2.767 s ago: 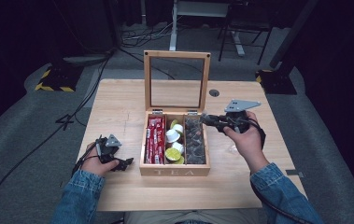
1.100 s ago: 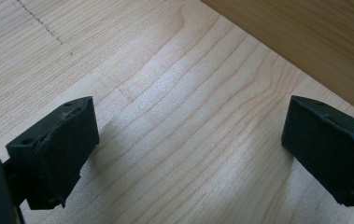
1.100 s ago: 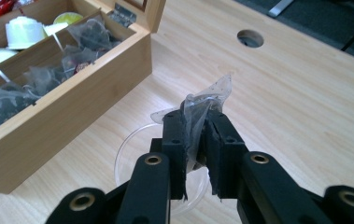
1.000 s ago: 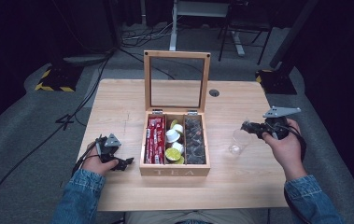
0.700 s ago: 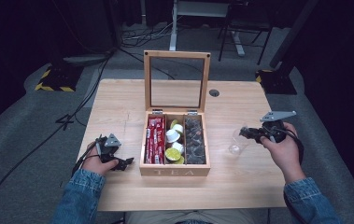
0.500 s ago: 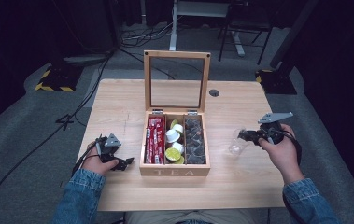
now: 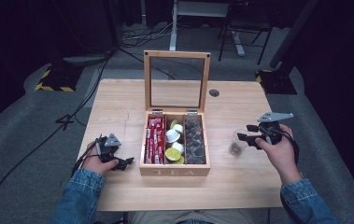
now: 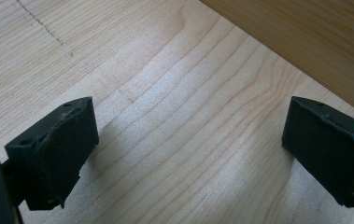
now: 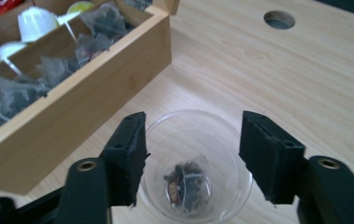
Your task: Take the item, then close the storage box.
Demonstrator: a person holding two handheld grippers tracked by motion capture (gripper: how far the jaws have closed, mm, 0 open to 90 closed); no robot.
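One tea bag already lies in the clear cup beside the open tea box, the right gripper hovering spread-jawed above it (left gripper idle, jaws spread over bare table), so little seems left.

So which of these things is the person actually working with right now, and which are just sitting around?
In use:
- clear plastic cup on the table
- dark tea bag lying inside it
- open wooden tea box, dark tea bags in its right compartment
- right gripper, open above the cup

Lying about:
- red packets
- white and yellow-green pods
- left gripper, open, empty
- round table hole
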